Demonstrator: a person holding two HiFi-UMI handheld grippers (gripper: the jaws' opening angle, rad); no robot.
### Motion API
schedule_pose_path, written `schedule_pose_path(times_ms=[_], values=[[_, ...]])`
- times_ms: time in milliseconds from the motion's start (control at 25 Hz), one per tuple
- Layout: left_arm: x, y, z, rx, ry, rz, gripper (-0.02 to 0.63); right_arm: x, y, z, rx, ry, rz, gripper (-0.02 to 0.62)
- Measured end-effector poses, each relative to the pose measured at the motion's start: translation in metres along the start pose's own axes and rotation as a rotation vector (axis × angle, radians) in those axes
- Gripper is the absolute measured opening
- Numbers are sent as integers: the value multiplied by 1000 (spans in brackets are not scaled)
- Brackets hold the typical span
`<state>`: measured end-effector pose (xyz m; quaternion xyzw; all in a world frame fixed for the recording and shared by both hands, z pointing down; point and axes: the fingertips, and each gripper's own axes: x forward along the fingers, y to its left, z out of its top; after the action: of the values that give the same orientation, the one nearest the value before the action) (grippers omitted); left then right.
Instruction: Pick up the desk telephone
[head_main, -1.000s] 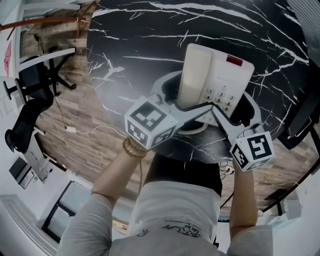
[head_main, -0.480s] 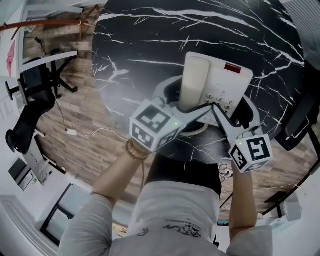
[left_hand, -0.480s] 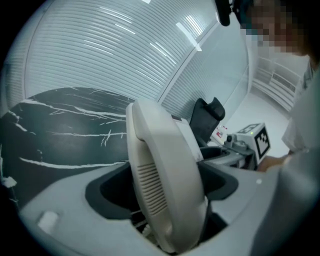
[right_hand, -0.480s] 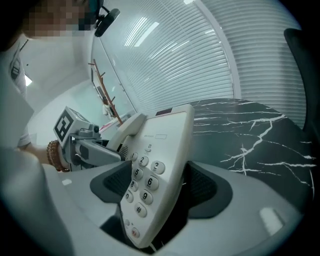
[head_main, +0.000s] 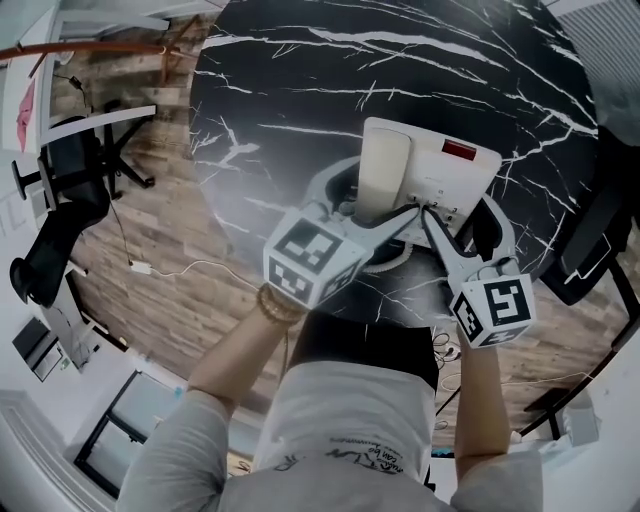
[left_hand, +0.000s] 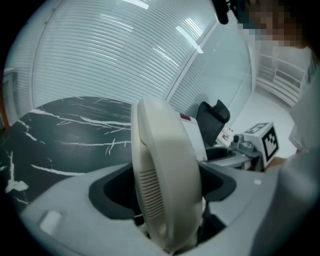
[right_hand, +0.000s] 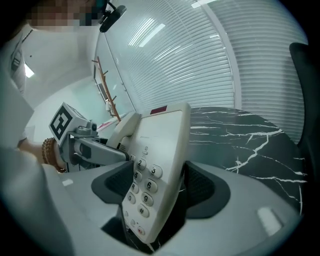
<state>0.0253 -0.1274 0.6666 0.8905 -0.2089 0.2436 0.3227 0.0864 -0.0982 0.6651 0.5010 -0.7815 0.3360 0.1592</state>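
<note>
The cream desk telephone (head_main: 440, 172), with its handset (head_main: 385, 172) in the cradle and a red window at its top, stands tilted up off the black marble table (head_main: 300, 90). My left gripper (head_main: 375, 205) holds the handset side; its jaws have just been closing and press on the handset (left_hand: 165, 180). My right gripper (head_main: 462, 215) holds the keypad side; its jaws have also just been closing, and the keypad edge (right_hand: 155, 170) sits pinched between them. The phone's underside is hidden.
The round table's near edge (head_main: 330, 300) lies just in front of the person. A black office chair (head_main: 60, 200) stands on the wooden floor at the left, and another dark chair (head_main: 600, 230) at the right. White blinds fill the background of both gripper views.
The phone has tipped up more steeply and looks shorter from above. Both grippers have closed in on its sides, and the right one has risen a little.
</note>
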Motion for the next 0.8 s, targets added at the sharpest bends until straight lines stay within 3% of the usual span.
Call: schedule_pose_path(times_ms=[320, 800], values=[[-4, -9, 30, 96, -37, 56, 357, -16, 0, 22, 2, -44, -15, 308], [-26, -30, 81, 146, -101, 92, 351, -42, 5, 79, -65, -119, -40, 296]])
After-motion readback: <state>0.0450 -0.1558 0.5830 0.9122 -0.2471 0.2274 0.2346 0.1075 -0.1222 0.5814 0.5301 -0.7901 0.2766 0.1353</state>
